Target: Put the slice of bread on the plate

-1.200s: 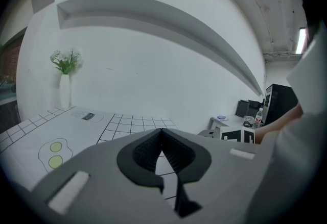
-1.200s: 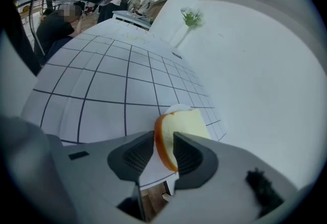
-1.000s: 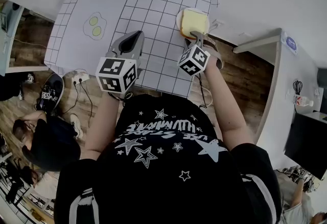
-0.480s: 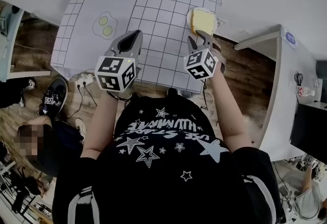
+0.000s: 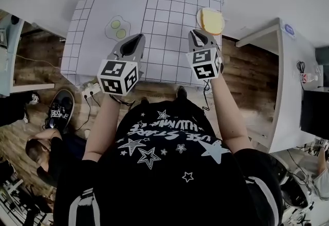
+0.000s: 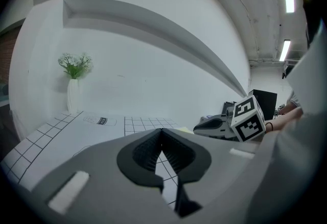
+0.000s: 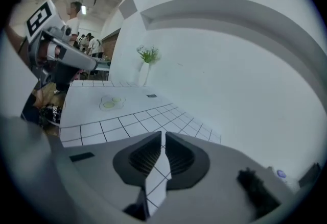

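So the slice of bread [image 5: 212, 20] sat on the plate [image 5: 199, 16] at the upper right of the grid mat [image 5: 169, 9]. The right tongs [image 5: 197, 33] were just below it, closing to a thin slit on nothing, and the left tongs [image 5: 135, 39] were pinched together, empty too. My worry: the plate was near the mat's corner, so a careless swing of the right tongs could've knocked the bread off. Only the head view showed the bread at all, while both gripper views caught the vase of flowers [image 6: 74, 77].
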